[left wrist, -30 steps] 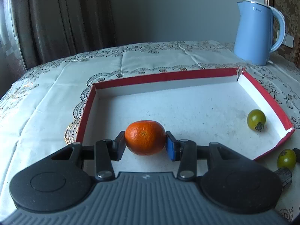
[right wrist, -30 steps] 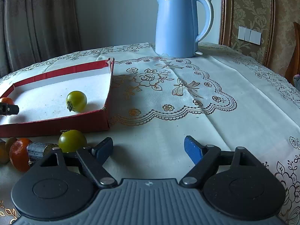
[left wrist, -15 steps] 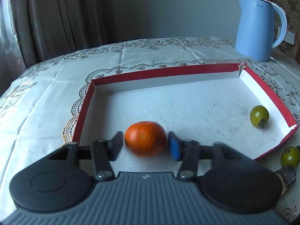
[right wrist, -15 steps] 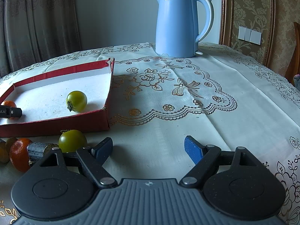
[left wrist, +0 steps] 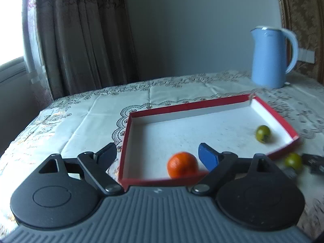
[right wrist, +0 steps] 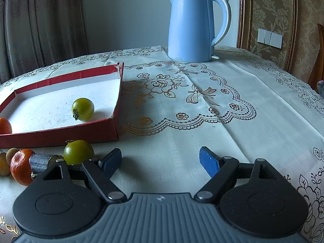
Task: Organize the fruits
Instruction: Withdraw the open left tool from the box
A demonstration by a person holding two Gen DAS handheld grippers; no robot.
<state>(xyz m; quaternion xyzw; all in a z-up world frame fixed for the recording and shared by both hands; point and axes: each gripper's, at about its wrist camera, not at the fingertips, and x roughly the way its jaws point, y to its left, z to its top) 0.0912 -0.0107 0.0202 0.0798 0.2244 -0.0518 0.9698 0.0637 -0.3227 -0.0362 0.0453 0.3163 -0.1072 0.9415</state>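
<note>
A red-rimmed white tray (left wrist: 125, 141) lies on the tablecloth. An orange mandarin (left wrist: 182, 164) sits inside it near the front wall, and a green tomato (left wrist: 262, 133) sits at its right end. My left gripper (left wrist: 158, 154) is open and empty, raised behind the tray's front wall. In the right wrist view the tray (right wrist: 60, 135) holds the tomato (right wrist: 83, 109) and the mandarin (right wrist: 4, 126). My right gripper (right wrist: 161, 160) is open and empty above the cloth. Another green tomato (right wrist: 78, 151), a mandarin (right wrist: 21, 166) and small brownish fruits (right wrist: 11, 155) lie before the tray.
A blue kettle (right wrist: 192, 26) stands at the back of the table. A short grey cylinder (right wrist: 41, 162) lies among the loose fruit. Curtains hang behind at the left. The second green tomato also shows in the left wrist view (left wrist: 293, 161), right of the tray.
My left gripper has opened and let go of the mandarin, which now rests in the tray. The left gripper has pulled back and up. The right gripper has not moved.
</note>
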